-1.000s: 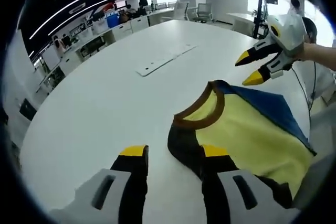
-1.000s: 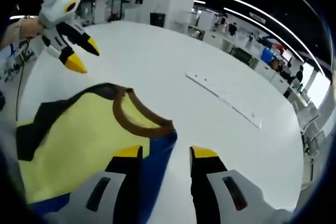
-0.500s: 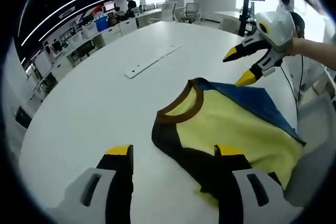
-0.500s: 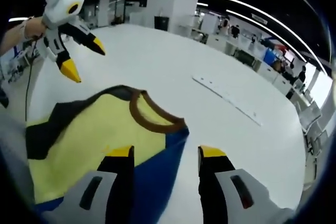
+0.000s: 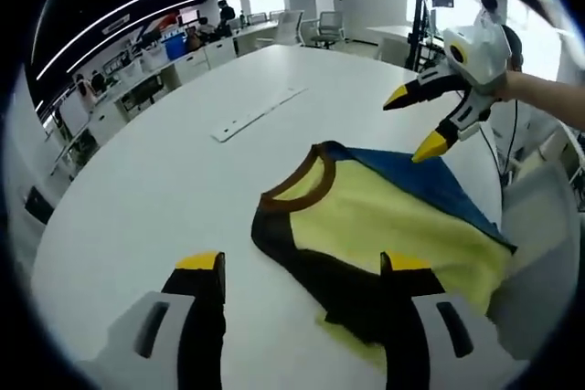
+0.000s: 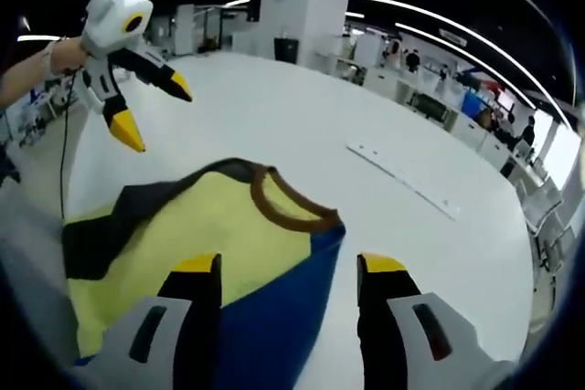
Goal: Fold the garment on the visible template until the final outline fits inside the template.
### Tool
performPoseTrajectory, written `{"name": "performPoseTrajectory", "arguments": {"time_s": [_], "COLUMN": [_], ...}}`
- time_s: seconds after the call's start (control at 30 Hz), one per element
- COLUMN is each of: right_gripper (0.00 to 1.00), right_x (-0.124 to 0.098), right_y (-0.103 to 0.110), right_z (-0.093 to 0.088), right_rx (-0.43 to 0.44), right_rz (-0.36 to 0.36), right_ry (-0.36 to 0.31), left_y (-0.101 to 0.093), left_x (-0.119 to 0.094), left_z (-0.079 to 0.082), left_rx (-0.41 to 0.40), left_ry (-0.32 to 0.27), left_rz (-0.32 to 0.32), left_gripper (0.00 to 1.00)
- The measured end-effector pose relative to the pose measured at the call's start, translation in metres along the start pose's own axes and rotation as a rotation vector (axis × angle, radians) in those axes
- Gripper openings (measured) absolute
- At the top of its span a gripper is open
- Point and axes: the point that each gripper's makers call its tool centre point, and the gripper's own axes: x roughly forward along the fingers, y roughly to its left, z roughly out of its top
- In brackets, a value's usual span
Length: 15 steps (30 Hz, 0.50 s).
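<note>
Plainly, the garment (image 5: 393, 226) shows no readable writing; both grippers' fingers apart.

Bright ceiling strips (image 5: 137, 6) and windows (image 5: 535, 34) at 2 o'clock glared; the desk (image 5: 155, 180) was evenly lit, edges bent and blurred.

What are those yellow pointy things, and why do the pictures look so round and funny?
They are the tips of two grabbing tools that a person holds, one in each hand. Each tool carries a small camera with a wide lens, which bends the picture round. The left gripper view looks along the left gripper and sees the right gripper ahead. The right gripper view looks along the right gripper and sees the left gripper. On the white table lies a shirt, yellow with a black and a blue sleeve. Both grippers are open and hold nothing.
</note>
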Motion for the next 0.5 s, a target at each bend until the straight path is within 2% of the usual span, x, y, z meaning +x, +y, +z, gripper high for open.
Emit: {"name": "performPoseTrajectory", "arguments": {"time_s": [0.4,0.5], "right_gripper": [0.68,0.73], "right_x": [-0.027,-0.034], "right_y": [0.007,0.010], "right_z": [0.007,0.009], "right_rx": [-0.002,-0.002], "right_rz": [-0.011,-0.011], "right_ry": [-0.034,-0.046], "left_y": [-0.016,-0.022], "left_x": [-0.019,-0.024], "left_z": [0.005,0.007], "left_rx": [0.010,0.013], "left_ry": [-0.033,-0.047], "left_rz": [0.014,0.000], "left_gripper": [0.72,0.74]}}
